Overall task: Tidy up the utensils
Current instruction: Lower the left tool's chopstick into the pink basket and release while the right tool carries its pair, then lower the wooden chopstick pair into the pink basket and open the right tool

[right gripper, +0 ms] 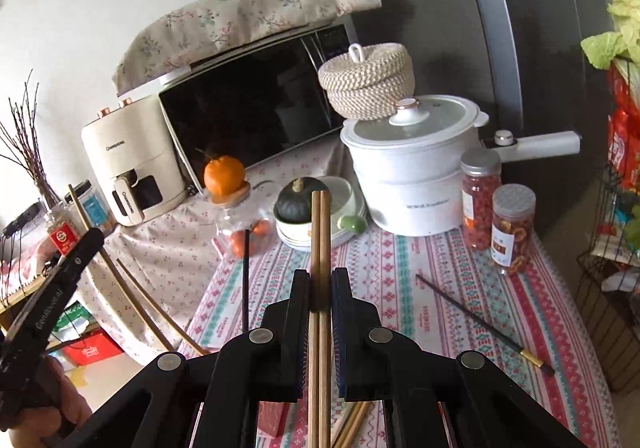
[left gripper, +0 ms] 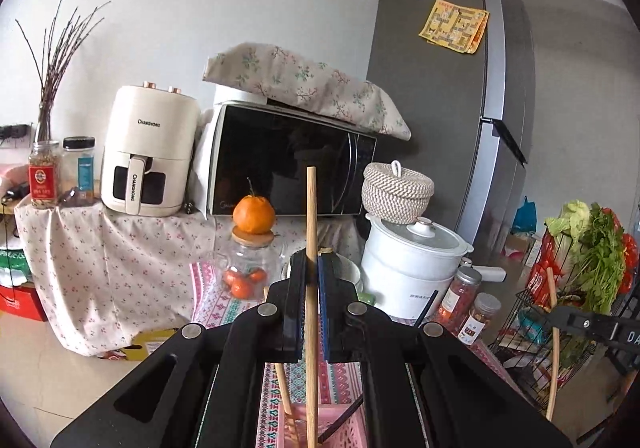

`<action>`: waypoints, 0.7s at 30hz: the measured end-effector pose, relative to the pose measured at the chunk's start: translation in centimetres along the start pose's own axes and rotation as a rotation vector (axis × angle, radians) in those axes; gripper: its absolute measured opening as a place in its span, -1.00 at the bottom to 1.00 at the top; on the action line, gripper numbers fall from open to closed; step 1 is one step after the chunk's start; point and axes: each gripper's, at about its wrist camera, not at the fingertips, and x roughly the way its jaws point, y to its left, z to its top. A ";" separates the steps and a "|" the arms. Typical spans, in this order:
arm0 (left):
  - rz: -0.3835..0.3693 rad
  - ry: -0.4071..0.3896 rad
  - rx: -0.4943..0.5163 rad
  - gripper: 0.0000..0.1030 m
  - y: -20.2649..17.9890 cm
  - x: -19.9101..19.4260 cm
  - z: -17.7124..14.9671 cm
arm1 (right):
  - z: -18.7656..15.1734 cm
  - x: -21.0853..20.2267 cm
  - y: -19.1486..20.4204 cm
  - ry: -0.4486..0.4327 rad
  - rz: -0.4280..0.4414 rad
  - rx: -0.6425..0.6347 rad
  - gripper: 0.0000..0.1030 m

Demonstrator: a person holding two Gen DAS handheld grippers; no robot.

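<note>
My left gripper [left gripper: 312, 268] is shut on one light wooden chopstick [left gripper: 311, 216] that stands upright between its jaws, above a pink basket [left gripper: 340, 420] at the bottom of the left wrist view. My right gripper [right gripper: 320, 284] is shut on a pair of brown wooden chopsticks [right gripper: 321, 232] that point up and forward. In the right wrist view, the left gripper [right gripper: 60, 280] shows at far left with its chopstick [right gripper: 86, 224]. One black chopstick [right gripper: 480, 322] lies on the patterned tablecloth to the right, another black chopstick [right gripper: 245, 280] to the left.
At the back of the table stand a white pot [right gripper: 412, 168], two jars [right gripper: 514, 228], a bowl with a green squash [right gripper: 298, 200] and a glass jar topped by an orange [right gripper: 224, 174]. A microwave [right gripper: 256, 108], air fryer [right gripper: 128, 160] and fridge [right gripper: 520, 28] stand behind. A wire rack [left gripper: 560, 308] stands right.
</note>
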 end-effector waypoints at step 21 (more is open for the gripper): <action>0.020 0.361 -0.083 0.05 4.9 0.0 -1.5 | -0.3 2.1 4.9 -0.124 0.038 -0.035 -0.85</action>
